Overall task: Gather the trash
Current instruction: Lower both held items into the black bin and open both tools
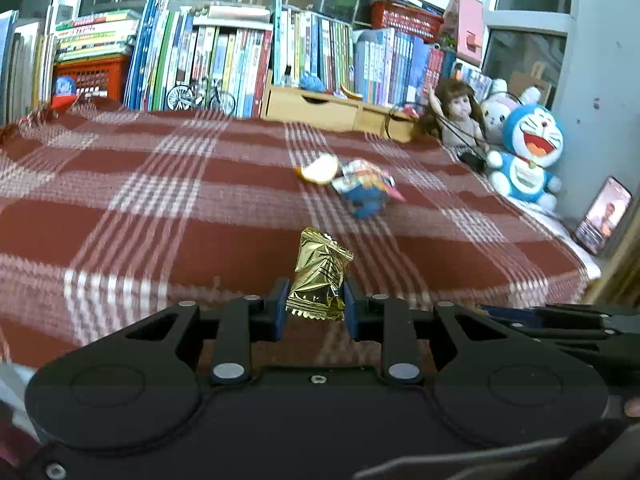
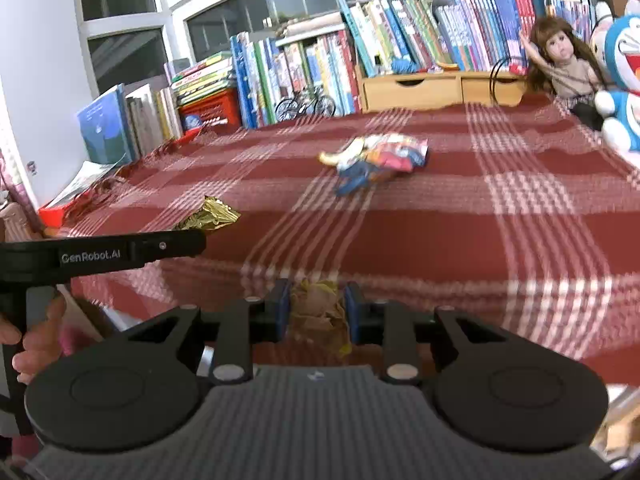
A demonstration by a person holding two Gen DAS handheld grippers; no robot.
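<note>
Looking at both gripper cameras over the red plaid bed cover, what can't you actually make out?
- Right wrist view: the crumpled yellowish scrap in the right gripper is blurred and partly hidden by the fingers; its kind is unclear.
- Both views: the colourful snack packet on the red plaid cover is motion-blurred; print unreadable.
- Left wrist view: the phone screen is too small to read.
- Left wrist view: the gold foil wrapper in the left gripper has its lower edges hidden by the fingers.

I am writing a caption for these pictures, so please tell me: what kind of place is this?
Probably a child's bedroom or playroom at home. A red plaid blanket covers a bed-like surface, rows of books stand along the window, and a doll sits beside a blue plush cat toy.
</note>
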